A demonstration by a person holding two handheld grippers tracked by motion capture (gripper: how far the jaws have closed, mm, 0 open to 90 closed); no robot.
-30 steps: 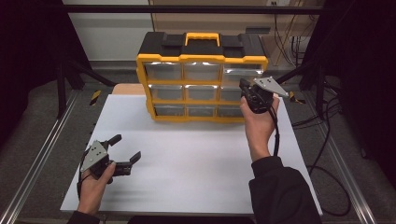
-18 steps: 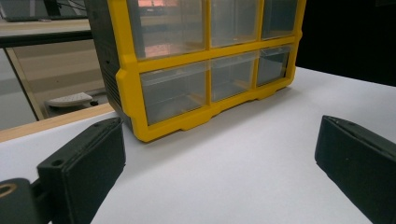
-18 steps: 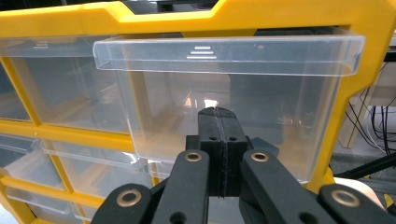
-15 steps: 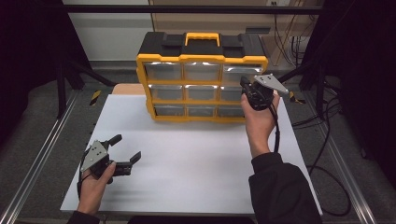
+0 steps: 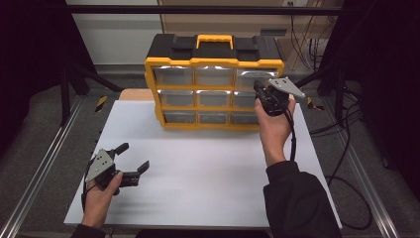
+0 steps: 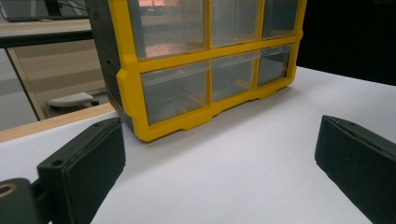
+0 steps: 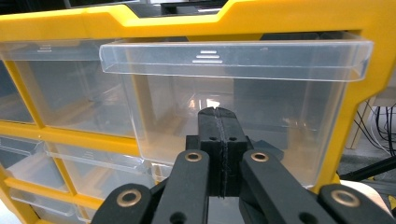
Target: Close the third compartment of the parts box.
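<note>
While the right gripper (image 7: 219, 112) sat shut, the top-right drawer (image 7: 233, 60) was dead ahead, poking out. Left gripper (image 5: 130, 161) lay open, far off.

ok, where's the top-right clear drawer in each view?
High view: top-right drawer in the cabinet's upper right corner, beside the right tongs.
Left gripper view: top edge, right of centre.
Right gripper view: centre, pulled slightly out.
Shared landmark: yellow frame.

Counting one yellow-and-black plastic drawer cabinet (image 5: 214, 79); nine clear plastic drawers in three rows of three, top-right drawer (image 7: 233, 102) included; two black two-jaw grippers; one white tabletop (image 5: 208, 168).
</note>
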